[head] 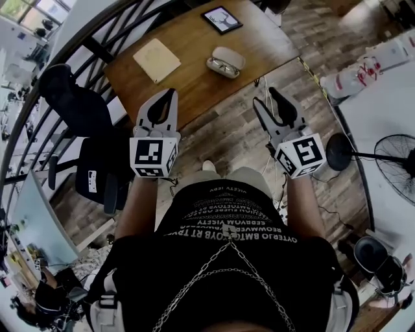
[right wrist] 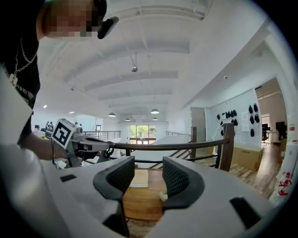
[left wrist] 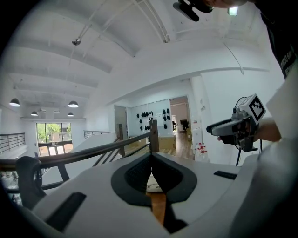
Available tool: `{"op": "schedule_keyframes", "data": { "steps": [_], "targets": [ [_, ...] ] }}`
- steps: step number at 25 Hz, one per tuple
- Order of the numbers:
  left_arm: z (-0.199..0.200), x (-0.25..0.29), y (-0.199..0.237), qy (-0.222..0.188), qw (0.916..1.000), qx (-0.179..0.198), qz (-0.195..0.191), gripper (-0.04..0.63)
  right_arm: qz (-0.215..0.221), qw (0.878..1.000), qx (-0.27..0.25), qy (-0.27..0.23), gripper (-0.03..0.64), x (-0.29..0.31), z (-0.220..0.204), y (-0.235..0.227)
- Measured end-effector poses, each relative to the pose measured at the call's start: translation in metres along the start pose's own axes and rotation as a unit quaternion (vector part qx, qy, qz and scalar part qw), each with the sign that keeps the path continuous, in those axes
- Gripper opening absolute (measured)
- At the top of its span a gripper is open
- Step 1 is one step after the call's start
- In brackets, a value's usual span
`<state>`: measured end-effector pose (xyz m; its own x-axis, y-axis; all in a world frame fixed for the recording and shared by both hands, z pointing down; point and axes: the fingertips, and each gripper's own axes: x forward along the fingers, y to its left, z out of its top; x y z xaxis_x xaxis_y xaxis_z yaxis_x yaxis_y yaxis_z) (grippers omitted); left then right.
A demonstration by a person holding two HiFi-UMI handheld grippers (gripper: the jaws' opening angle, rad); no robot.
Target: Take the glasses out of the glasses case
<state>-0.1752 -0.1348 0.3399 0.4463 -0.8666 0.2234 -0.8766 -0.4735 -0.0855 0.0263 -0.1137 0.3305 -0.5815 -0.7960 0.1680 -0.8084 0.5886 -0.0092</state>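
Pressing its two jaws together at the tips, the left gripper (head: 172, 93) is clasping nothing. The right gripper (head: 264, 97) is showing its jaws spread, with only air between the ribbed pads. Two grippers are being held out roughly level in front of the person's body, side by side and apart. Both are pointing forward toward the wooden table (head: 194, 45) and hovering above the plank floor (head: 227, 139) by the table's near edge, each marker cube sitting at the wrist end.

One glasses case (head: 232, 56) is lying open on the table, well ahead of both grippers and toward the table's right side. One pair of glasses (head: 222, 66) is resting inside its nearer half, with the lid tipped back on the far side. The case's long axis is running across the head view, left to right and slightly tilted, and the glasses are lying along it.

One beige notepad (head: 156, 59) is lying to the case's left, and one dark-framed picture (head: 222, 19) is lying beyond the case. One black office chair (head: 84, 130) is standing left of the table, and one fan (head: 395, 155) is standing at the right.
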Motion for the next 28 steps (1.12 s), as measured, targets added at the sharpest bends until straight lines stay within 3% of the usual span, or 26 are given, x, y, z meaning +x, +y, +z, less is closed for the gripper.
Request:
{"op": "schedule_keyframes", "data": {
  "steps": [12,28],
  "targets": [
    [0.004,0.047,-0.021,0.009,0.9998,0.003,-0.02,0.025,-0.023,1.0,0.016,0.005,0.183,-0.006,-0.012,-0.047],
    [0.026,0.112,-0.028,0.02,0.9997,0.014,-0.007,0.025,0.006,1.0,0.002,0.002,0.183,0.038,0.0,-0.113]
  ]
}}
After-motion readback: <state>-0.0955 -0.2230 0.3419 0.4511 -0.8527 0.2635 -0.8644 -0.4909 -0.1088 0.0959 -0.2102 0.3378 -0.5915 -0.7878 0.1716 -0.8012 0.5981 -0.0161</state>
